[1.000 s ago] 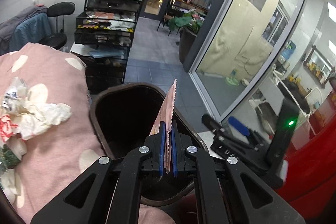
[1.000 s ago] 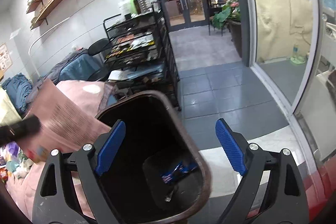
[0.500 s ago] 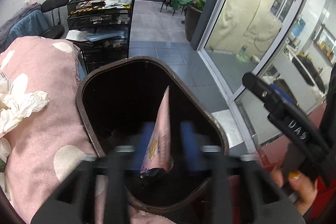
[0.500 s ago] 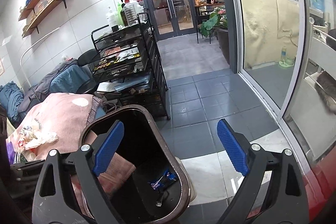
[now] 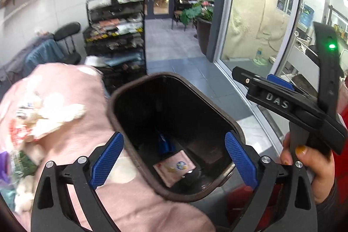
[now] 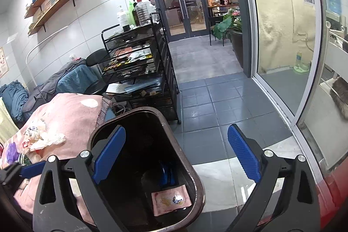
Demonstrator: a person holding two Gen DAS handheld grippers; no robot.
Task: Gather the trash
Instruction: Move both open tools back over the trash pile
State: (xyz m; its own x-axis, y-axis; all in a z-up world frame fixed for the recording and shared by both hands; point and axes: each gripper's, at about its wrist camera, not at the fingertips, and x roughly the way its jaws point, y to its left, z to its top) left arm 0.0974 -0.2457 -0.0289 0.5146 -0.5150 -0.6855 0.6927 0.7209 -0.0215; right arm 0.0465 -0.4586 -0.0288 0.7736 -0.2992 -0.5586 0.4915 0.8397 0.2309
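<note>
A dark brown trash bin [image 5: 121, 99] stands beside a pink-covered surface; it also shows in the right wrist view [image 6: 198, 192]. A pink wrapper [image 5: 174, 166] lies flat on the bin's bottom next to a blue wrapper [image 5: 164, 144]; both show in the right wrist view, pink [image 6: 171, 199] and blue [image 6: 167, 173]. My left gripper [image 5: 174, 158] is open and empty over the bin's near rim. My right gripper [image 6: 176, 156] is open and empty above the bin. Crumpled white tissues and wrappers [image 5: 47, 114] lie on the pink cloth to the left.
A black wire trolley [image 6: 139, 62] with bottles stands behind the bin. A dark chair with clothes [image 6: 71, 77] is at the left. Glass wall and sliding door [image 6: 282, 58] run along the right. Grey tiled floor [image 6: 206, 101] lies beyond the bin. More trash [image 6: 41, 138] lies on the pink cloth [image 6: 71, 114].
My left gripper opened and let go of the pink wrapper, which dropped to the bottom of the bin. The right gripper stayed open and rose slightly.
</note>
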